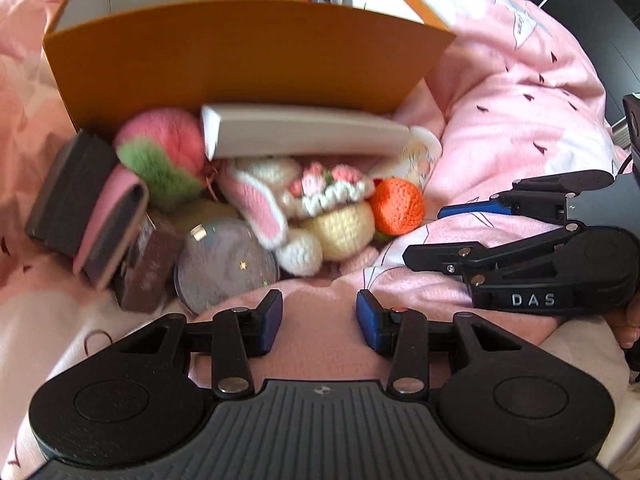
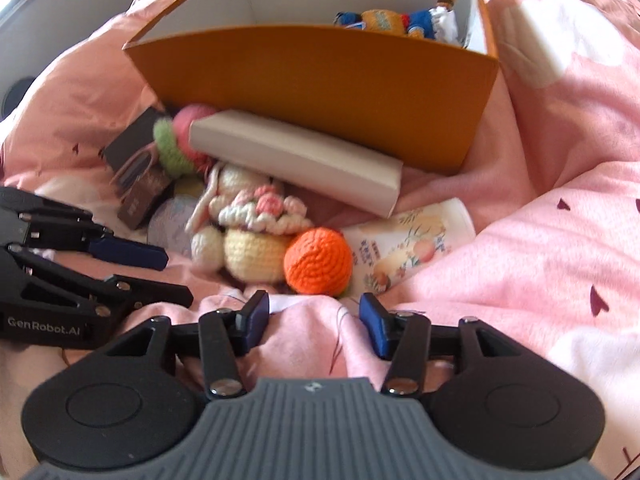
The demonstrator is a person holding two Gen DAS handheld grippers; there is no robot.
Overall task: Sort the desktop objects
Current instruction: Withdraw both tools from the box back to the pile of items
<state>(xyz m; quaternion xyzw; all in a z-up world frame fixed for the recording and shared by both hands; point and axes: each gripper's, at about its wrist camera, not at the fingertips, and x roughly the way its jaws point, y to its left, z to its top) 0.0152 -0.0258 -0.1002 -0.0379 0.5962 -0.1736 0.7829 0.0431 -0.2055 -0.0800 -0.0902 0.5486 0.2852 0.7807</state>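
Both grippers hovered over a pink bedspread, each partly open and holding nothing. The left gripper pointed toward a round glittery case just ahead to its left, with a crocheted bunny beyond. The right gripper sat just short of a crocheted orange, beside a printed bottle that the left view showed only partly, behind the orange. Only the left view showed the dark pink-edged wallet clearly. Farther off, a white box leaned against the orange carton, which held a small doll.
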